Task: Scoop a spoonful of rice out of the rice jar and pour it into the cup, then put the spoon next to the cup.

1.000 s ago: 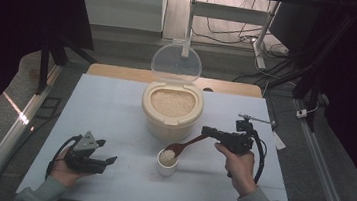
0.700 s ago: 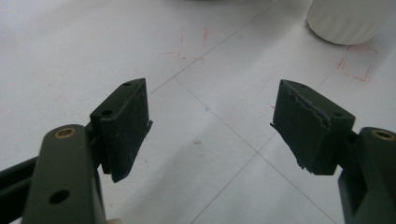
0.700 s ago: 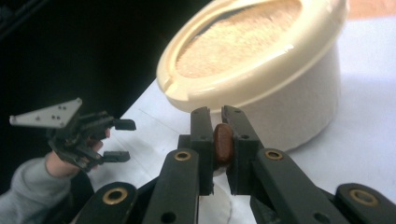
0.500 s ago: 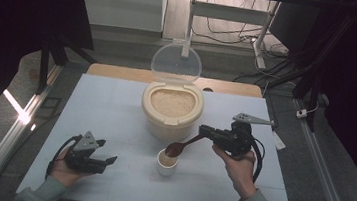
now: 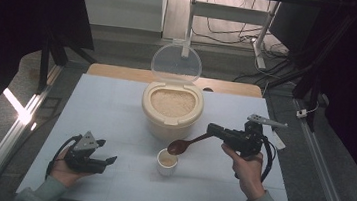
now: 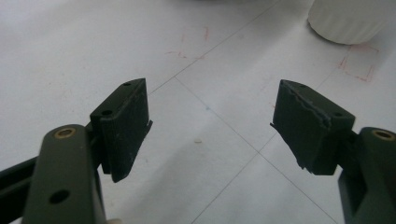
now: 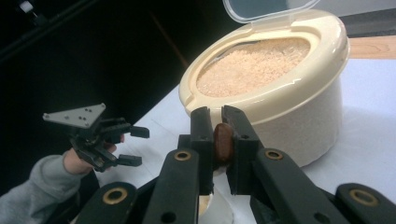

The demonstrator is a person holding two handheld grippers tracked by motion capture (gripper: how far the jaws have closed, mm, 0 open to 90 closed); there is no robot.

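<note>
Rice container (image 5: 171,111) stands at frame centre on the table (image 5: 116,104), lid (image 5: 176,63) raised behind it. Cup (image 5: 167,162) sits just below it. Spoon (image 5: 187,143) hangs over the cup. Left gripper (image 5: 108,152) lower left, right gripper (image 5: 212,129) right of centre.

A wooden board (image 5: 228,86) lies behind the white table (image 5: 110,108).

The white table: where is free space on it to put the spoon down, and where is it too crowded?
The table is bare left of the rice container, above the left gripper. A smaller bare patch lies right of the container, behind the right gripper. It is crowded in the middle: container, small cup and brown spoon sit close together.
</note>
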